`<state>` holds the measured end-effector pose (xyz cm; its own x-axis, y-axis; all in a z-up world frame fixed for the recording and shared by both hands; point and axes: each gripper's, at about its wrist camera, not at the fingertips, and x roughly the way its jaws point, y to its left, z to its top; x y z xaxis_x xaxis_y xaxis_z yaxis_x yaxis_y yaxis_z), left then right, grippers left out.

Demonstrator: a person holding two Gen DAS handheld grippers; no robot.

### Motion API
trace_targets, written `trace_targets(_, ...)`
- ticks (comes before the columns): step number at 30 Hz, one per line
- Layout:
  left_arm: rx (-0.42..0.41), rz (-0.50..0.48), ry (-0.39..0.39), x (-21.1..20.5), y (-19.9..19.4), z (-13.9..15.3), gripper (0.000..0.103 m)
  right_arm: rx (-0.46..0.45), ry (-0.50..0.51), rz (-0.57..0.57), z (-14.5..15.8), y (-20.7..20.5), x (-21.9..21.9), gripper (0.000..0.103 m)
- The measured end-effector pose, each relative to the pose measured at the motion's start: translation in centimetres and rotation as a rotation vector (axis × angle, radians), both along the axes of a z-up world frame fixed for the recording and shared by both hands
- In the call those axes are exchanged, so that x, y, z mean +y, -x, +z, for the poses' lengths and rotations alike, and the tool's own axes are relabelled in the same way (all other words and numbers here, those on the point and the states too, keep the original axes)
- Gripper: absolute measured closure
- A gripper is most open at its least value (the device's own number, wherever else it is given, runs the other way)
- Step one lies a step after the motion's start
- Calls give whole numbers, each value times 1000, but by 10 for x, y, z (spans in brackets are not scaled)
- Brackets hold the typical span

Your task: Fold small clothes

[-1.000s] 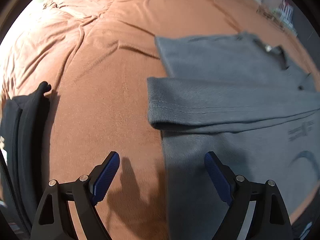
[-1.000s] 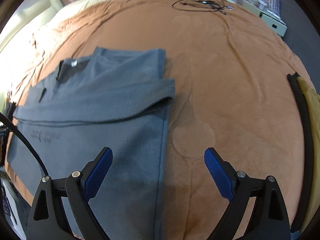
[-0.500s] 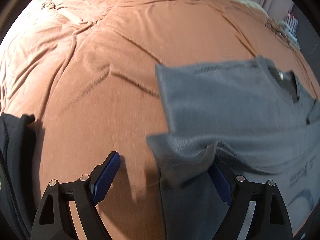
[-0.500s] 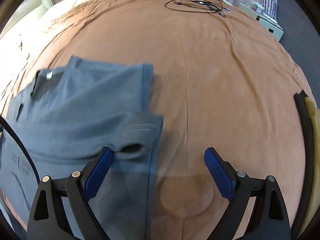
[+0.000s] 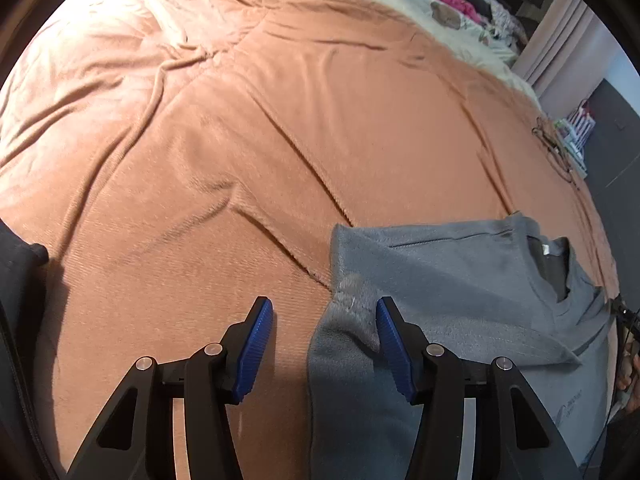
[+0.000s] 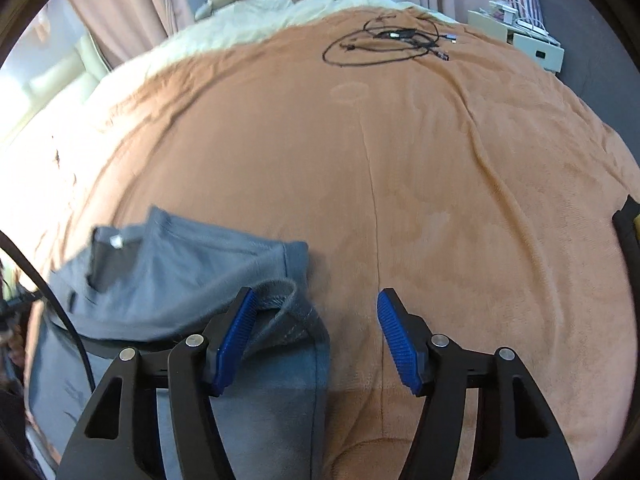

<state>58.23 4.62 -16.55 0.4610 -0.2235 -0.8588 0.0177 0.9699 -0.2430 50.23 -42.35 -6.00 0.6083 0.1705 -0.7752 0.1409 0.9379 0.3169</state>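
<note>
A wide bed fills both views, covered by a rust-brown fleece blanket (image 5: pixel 304 128) with long soft creases; a cream sheet (image 6: pixel 224 28) shows beyond its far edge.

The grey garment (image 5: pixel 460 280) lies at the near side of the blanket, neckline and white label turned to the far side. In the left wrist view it sits right of centre; in the right wrist view the same garment (image 6: pixel 192 268) sits at the near left. A folded sleeve or side flap crosses its body, and each end of that fold is bunched up beside a gripper.

The left gripper (image 5: pixel 324 338) has just been closing and stands about half open. Its right blue pad touches the bunched grey edge, which sits between the jaws; the left pad is over bare blanket, apart from the cloth. The right gripper (image 6: pixel 314 330) has also just been closing to about half. Its left pad touches the lifted, curled hem, the right pad is clear over blanket. Neither pair presses the cloth from both sides.

Open blanket runs far and to the left of the garment in the left view, far and right in the right view. A loop of black cable (image 6: pixel 384 44) lies well off at the far edge.

The garment's near part is cut off by the frame and the gripper bodies; a faint print there cannot be read. A dark fabric item (image 5: pixel 16 280) at the left edge is cropped. Pink curtains (image 6: pixel 120 12) and a white unit (image 6: pixel 532 46) stand beyond the bed.
</note>
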Motion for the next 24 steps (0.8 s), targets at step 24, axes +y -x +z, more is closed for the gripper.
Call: trace_targets(24,-3,-170,-28,8,23,8,47,85,72,134,-6,58,-17,41)
